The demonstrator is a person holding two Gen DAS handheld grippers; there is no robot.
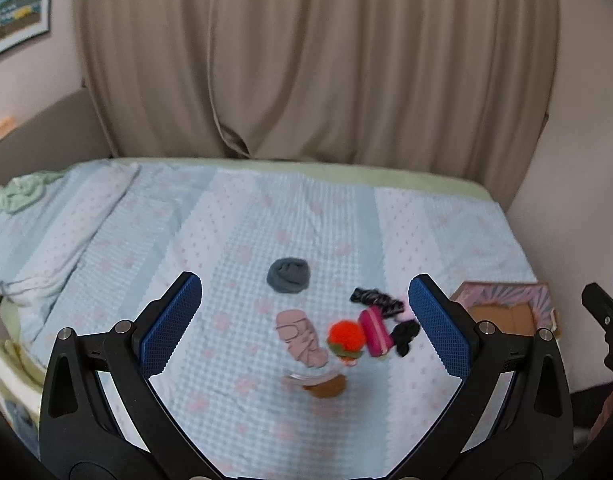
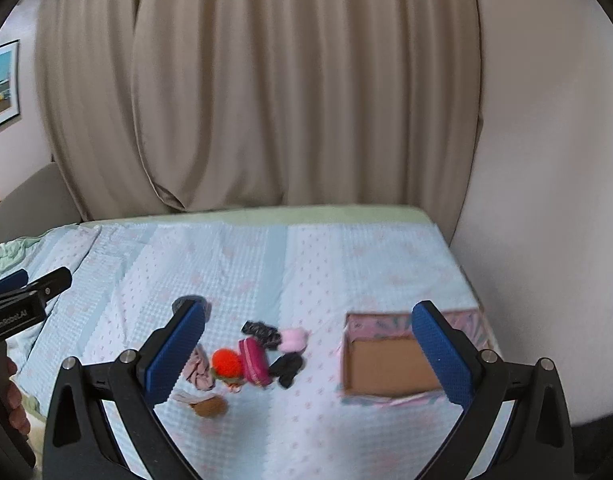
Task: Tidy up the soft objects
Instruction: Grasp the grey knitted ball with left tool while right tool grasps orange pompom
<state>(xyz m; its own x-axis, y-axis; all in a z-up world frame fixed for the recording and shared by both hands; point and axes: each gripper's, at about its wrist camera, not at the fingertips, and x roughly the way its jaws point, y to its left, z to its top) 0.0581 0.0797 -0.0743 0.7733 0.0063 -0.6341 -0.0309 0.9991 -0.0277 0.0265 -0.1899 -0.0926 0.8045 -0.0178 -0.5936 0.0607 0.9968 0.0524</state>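
Soft objects (image 2: 250,356) lie clustered beside cardboard box (image 2: 386,364) on bed (image 2: 346,264).

Count of things on the bed

Eight soft items lie on the bed (image 2: 346,264): one grey rolled bundle (image 1: 288,275), one pale pink folded piece (image 1: 302,338), one orange-red pompom (image 1: 345,335), one magenta pouch (image 1: 375,331), one black-and-white patterned piece (image 1: 376,300), one light pink fluffy piece (image 2: 293,339), one plain black piece (image 1: 404,336) and one brown piece (image 1: 325,389). One open cardboard box (image 2: 388,366) sits beside them. Two tools are in view, the left (image 1: 304,326) and the right (image 2: 306,354), both with their jaws spread wide.
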